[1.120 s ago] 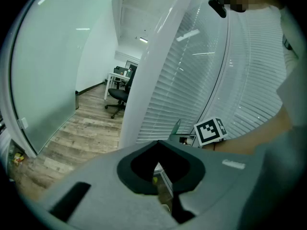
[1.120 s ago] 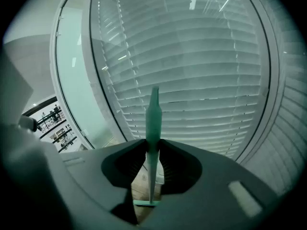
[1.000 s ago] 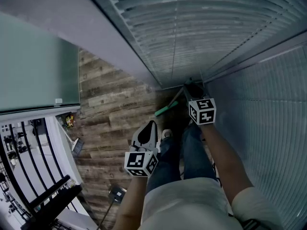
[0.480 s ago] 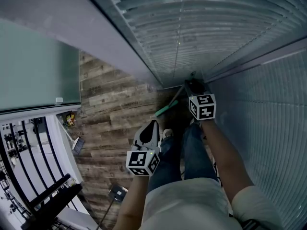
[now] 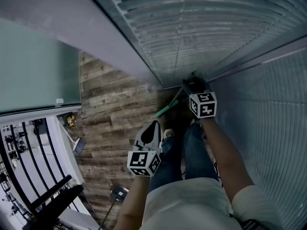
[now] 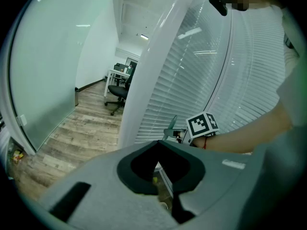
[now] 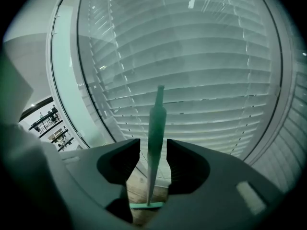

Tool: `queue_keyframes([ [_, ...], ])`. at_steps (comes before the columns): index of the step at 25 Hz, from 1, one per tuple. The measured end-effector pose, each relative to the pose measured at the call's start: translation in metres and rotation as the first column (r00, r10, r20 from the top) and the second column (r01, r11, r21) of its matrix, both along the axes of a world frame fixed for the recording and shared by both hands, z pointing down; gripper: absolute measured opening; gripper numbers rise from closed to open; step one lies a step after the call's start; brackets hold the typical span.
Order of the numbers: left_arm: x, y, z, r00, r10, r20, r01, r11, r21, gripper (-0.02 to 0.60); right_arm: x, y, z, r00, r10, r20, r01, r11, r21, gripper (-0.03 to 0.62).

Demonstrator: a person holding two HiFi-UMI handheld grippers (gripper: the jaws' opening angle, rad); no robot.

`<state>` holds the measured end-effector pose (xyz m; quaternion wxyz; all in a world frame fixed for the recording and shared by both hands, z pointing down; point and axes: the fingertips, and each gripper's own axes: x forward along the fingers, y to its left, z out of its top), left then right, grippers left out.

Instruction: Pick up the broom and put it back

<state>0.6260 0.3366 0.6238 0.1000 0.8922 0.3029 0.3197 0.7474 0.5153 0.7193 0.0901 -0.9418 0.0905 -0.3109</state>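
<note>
There is one broom [image 7: 156, 128], green, and there are two tongs, each with one square-marker cube: the right cube [image 5: 203, 104] and the left cube [image 5: 143, 163]. The broom stands in the corner where two walls of slatted window blinds [image 5: 192, 28] meet. Its handle rises in front of the slats in the right gripper view, and a short green bar shows at its foot over the floor. The floor [image 5: 110, 109] is wood plank in mixed brown tones. A white column [image 6: 148, 80] runs beside the blinds, a frosted glass partition [image 5: 33, 66] lies on the left, and a black railing [image 5: 29, 176] fills the lower left corner of the head view. One office chair [image 6: 116, 92] sits far down the room. The person stands over the corner with both forearms stretched forward and both tongs tilted downward. The right tongs [image 7: 153, 145] reach into the corner, and their jaws have just been opening. The jaws now stand apart with the broom handle between them and a gap on either side, so the pads do not press it. The left tongs [image 6: 157, 143] hang back above the person's legs [image 5: 177, 157], well apart from the broom, with the jaws closed tip to tip on nothing.
</note>
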Motion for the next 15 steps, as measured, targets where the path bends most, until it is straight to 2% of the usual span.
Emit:
queue_keyframes([
  [10, -0.005, 0.001, -0.008, 1.000, 0.030, 0.006, -0.030, 0.999, -0.011, 0.006, -0.007, 0.004, -0.018, 0.999, 0.047, -0.026, -0.046, 0.999, 0.021, 0.196],
  [15, -0.006, 0.003, -0.019, 0.999, 0.046, 0.004, -0.046, 0.999, -0.017, 0.006, -0.026, -0.002, -0.042, 0.996, 0.060, -0.062, -0.057, 0.997, 0.048, 0.195],
])
